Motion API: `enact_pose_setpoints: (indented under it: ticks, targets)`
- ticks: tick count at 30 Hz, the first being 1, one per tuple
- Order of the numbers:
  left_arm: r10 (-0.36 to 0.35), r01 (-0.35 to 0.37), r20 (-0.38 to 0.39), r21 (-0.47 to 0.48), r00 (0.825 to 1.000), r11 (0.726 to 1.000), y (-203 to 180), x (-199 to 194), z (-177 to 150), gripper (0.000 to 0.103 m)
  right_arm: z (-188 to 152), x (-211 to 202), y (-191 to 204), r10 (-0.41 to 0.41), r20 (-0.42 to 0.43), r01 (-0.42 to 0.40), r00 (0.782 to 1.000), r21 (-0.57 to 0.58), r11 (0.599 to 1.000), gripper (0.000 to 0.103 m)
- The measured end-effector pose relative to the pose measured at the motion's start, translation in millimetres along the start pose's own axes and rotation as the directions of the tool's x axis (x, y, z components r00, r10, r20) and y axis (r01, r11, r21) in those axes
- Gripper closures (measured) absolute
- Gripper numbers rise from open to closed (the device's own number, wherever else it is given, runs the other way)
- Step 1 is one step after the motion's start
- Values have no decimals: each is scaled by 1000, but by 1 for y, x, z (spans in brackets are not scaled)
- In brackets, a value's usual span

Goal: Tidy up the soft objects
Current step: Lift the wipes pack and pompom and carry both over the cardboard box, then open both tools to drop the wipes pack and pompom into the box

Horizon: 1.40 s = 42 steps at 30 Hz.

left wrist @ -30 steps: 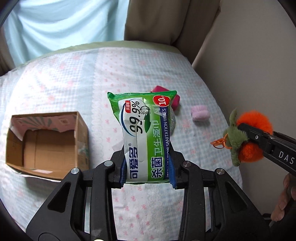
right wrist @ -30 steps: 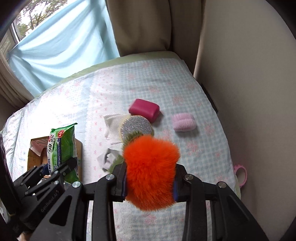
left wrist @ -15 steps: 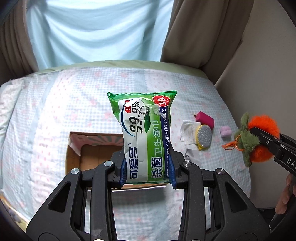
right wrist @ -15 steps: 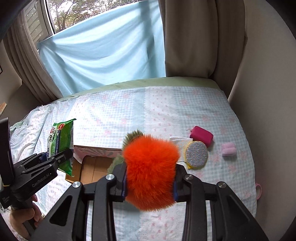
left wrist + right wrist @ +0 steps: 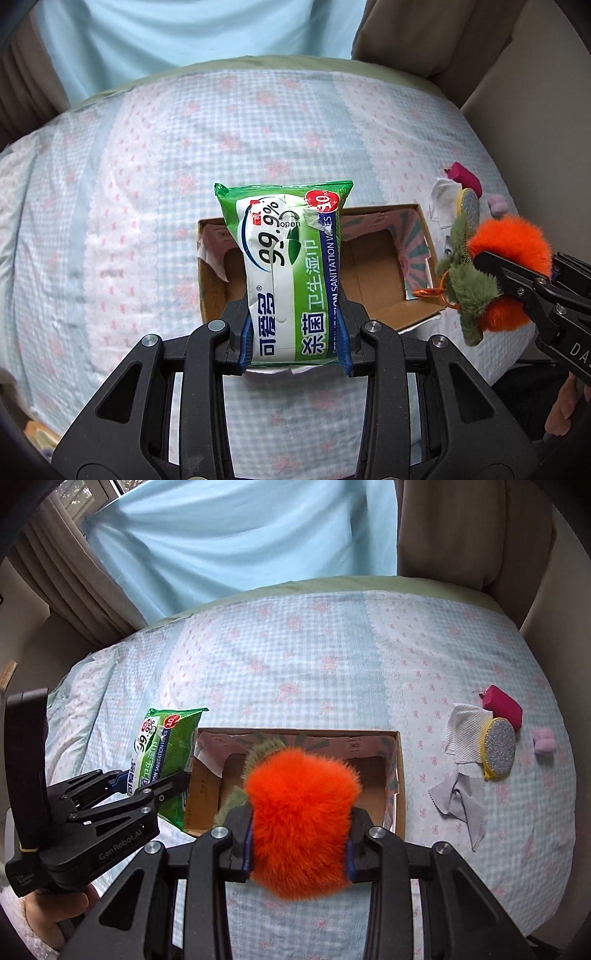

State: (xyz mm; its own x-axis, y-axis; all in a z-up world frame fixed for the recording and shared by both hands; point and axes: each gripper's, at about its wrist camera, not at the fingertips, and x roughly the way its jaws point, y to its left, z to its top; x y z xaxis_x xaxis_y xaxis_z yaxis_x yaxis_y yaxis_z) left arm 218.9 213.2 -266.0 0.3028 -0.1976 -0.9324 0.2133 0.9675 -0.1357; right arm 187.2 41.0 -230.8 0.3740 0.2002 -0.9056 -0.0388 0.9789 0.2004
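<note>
While nothing is yet seen lying inside the cardboard box (image 5: 397,775), two soft items are being held above it: the wipes pack (image 5: 291,273) is being clamped by the left gripper (image 5: 293,350), the orange plush (image 5: 301,819) by the right gripper (image 5: 299,853). Four items are still lying on the bedspread (image 5: 295,657): pink pouch (image 5: 504,705), scrubber (image 5: 498,747), grey cloth (image 5: 461,808), pink puff (image 5: 543,740).
</note>
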Motion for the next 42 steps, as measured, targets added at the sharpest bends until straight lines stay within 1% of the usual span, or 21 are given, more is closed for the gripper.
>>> enact_pose_setpoints:
  ticks: [3, 6, 9, 12, 15, 18, 19, 20, 21, 22, 23, 24, 26, 28, 33, 38, 42]
  targets:
    - [-4, 4, -47, 1, 999, 1000, 11, 31, 0, 72, 2, 28, 0, -10, -48, 9, 999, -31, 999, 71]
    - [-3, 4, -100, 9, 995, 1000, 15, 64, -1, 72, 1, 66, -4, -23, -118, 15, 993, -67, 998, 70]
    - [-1, 6, -153, 28, 988, 1000, 16, 96, -3, 72, -2, 99, -13, -48, -173, 31, 984, -96, 995, 70]
    - [-4, 14, -203, 50, 979, 999, 17, 123, -5, 72, -4, 124, -22, -41, -215, 20, 976, -99, 995, 70]
    - [6, 10, -234, 66, 972, 998, 15, 138, -6, 72, -2, 139, -26, -33, -235, 10, 971, -100, 995, 70]
    - [10, 12, -229, 94, 973, 995, 11, 140, -3, 70, 3, 148, -30, -16, -251, -4, 968, -78, 997, 70]
    - [4, 19, -212, 109, 977, 994, 9, 137, -1, 63, 4, 150, -31, -10, -253, -9, 968, -71, 997, 67]
    - [14, 13, -203, 132, 979, 991, 5, 135, 1, 51, 5, 152, -31, -8, -248, -9, 969, -68, 998, 59]
    - [30, 1, -192, 160, 981, 987, 1, 134, 2, 13, 6, 153, -31, -11, -246, -6, 969, -68, 998, 54]
    - [38, -3, -185, 184, 982, 983, -3, 133, 3, 1, 7, 155, -32, -23, -246, 5, 969, -70, 998, 36]
    - [36, 0, -177, 202, 984, 979, -6, 131, 2, 0, 7, 156, -35, -27, -246, 11, 969, -67, 998, 6]
    - [36, 3, -174, 216, 984, 976, -8, 129, 1, 0, 7, 157, -38, -18, -251, 3, 968, -58, 998, 0]
    - [50, -5, -183, 241, 982, 970, -13, 128, -1, 0, 7, 157, -45, 2, -256, -10, 967, -31, 999, 0]
    - [50, -2, -183, 250, 982, 968, -16, 127, -6, 0, 5, 156, -49, -1, -247, -3, 969, -16, 1000, 0]
    - [48, -4, -185, 232, 982, 973, -17, 119, -9, 0, -2, 143, -48, -15, -223, 11, 975, -20, 1000, 0]
    - [48, -14, -147, 224, 988, 974, -20, 98, -10, 0, -5, 121, -41, -29, -186, 22, 982, -41, 999, 0]
    - [50, -26, -106, 223, 993, 974, -23, 71, -13, 0, -6, 90, -34, -27, -132, 21, 991, -49, 999, 0]
